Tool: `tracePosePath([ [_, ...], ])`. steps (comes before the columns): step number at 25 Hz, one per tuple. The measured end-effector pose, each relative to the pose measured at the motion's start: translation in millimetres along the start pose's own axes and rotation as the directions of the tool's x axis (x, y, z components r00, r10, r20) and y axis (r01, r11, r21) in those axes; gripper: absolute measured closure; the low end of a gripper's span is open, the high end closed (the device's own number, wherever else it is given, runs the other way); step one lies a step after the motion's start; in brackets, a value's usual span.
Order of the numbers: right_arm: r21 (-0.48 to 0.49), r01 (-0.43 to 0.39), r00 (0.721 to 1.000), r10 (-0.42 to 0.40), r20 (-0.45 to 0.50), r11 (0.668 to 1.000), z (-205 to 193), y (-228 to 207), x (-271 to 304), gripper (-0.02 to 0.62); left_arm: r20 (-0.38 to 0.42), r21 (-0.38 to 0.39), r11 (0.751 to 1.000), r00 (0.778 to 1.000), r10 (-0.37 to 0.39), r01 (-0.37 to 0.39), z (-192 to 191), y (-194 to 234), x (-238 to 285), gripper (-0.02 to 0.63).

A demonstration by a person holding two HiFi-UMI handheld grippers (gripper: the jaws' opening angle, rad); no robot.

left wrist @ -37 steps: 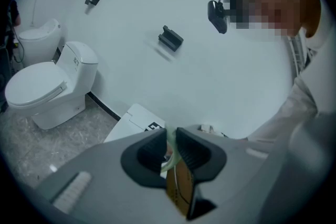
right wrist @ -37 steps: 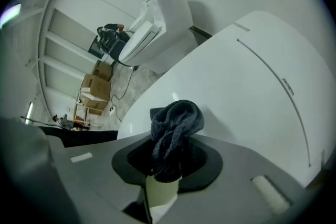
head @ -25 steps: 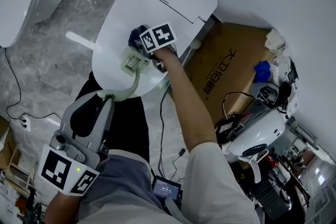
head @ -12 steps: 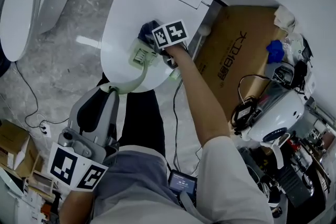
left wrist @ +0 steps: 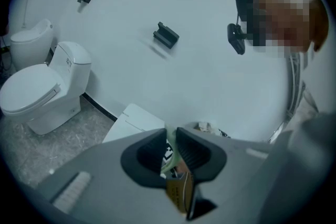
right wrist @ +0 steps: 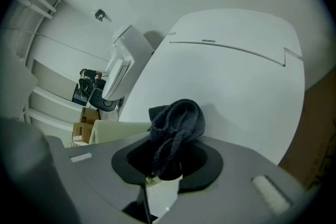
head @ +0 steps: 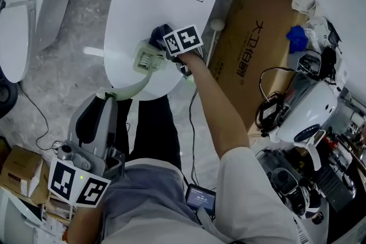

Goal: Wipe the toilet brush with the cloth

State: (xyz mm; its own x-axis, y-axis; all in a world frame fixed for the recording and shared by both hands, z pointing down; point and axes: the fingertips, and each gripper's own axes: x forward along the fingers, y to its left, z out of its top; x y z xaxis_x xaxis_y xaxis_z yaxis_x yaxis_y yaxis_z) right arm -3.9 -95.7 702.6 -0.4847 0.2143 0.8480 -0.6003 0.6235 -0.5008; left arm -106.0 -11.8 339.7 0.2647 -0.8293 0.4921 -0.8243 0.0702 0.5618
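While left tongs (left wrist: 171, 138) clamp toilet brush (head: 148, 60) — curved, pale-green | right tongs (right wrist: 167, 159) pinch fuzzy cloth (right wrist: 176, 120)

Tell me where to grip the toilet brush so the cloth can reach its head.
Grip the free end of the handle from the person's side, as the left gripper does. The curved handle arcs away from the brush head lying on the toilet lid, leaving it clear for the cloth in the right gripper.

Grey marbled floor (head: 68, 71), closed white toilet (head: 143, 3) standing on it, cardboard box (head: 257, 48) just beside, second toilet (head: 23, 14) at left
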Motion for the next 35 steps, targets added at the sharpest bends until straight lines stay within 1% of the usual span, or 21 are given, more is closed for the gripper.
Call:
tracePosePath([
  [5,0.038,0.008,1.000,-0.008,0.018,0.999,-9.6,-9.0,-7.4,0.500,-0.010,0.004,1.000,1.000,-0.008,0.008,0.6,-1.3,3.0,0.606],
  [10,0.075,0.014,0.999,-0.017,0.041,0.997,-17.6,-11.9,-10.4,0.499,-0.018,0.035,0.999,1.000,-0.014,0.014,0.4,-2.7,1.8,0.606],
  [14,0.105,0.023,0.997,-0.030,0.066,0.994,-25.7,-16.7,-13.5,0.499,-0.030,0.014,1.000,0.999,-0.022,0.023,-0.5,-2.3,2.7,0.606],
  [19,0.165,0.020,0.995,-0.037,0.095,0.986,-35.6,-21.5,-18.3,0.499,-0.038,0.028,0.999,0.999,-0.028,0.029,0.6,-4.2,5.2,0.606],
  [27,0.209,0.041,0.991,-0.066,0.113,0.977,-52.0,-26.7,-23.9,0.499,-0.043,0.044,0.998,0.998,-0.034,0.036,0.3,-5.5,5.7,0.606],
  [35,0.259,0.044,0.986,-0.083,0.142,0.965,-67.3,-28.6,-26.5,0.499,-0.045,0.055,0.998,0.998,-0.035,0.037,-1.9,-7.2,4.9,0.606],
])
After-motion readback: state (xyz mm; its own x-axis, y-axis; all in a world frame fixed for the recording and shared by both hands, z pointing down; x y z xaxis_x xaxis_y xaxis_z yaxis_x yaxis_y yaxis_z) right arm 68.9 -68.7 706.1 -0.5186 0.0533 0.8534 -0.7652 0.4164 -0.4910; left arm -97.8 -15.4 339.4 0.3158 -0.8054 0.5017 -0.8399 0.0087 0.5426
